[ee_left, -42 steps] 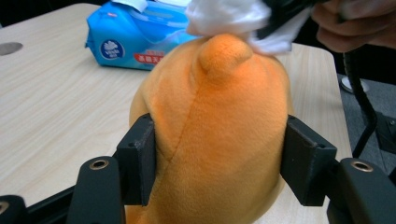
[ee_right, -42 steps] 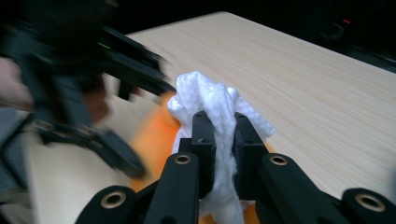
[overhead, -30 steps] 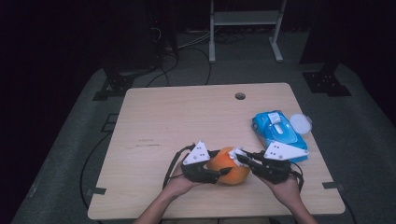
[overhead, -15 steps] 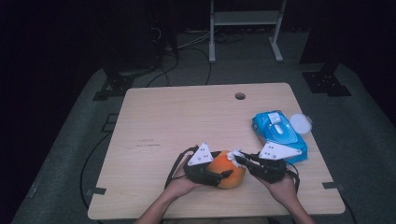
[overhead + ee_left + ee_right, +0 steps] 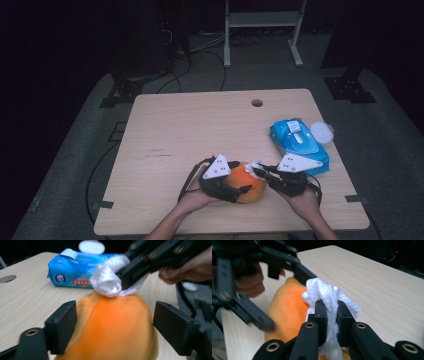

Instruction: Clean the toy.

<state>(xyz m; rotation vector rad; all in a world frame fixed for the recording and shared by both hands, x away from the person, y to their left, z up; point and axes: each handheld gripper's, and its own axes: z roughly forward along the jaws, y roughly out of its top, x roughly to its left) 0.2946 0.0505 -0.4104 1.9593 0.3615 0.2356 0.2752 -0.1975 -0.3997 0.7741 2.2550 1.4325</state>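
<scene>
Left gripper (image 5: 115, 322): jaws have just been opening; they now straddle the orange fruit (image 5: 117, 325) without pressing it.
Right gripper (image 5: 329, 312): clamped on a white wipe (image 5: 325, 293), resting atop the fruit.
Fruit: near table (image 5: 200, 125) edge, left of the blue wipe pack (image 5: 300, 142).
Meaning: the fruit is likely being released, perhaps for regripping while wiping goes on.

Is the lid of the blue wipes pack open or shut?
Open. The blue wipes pack has its round white lid flipped back beside it; the left gripper view shows it raised behind the pack.
</scene>
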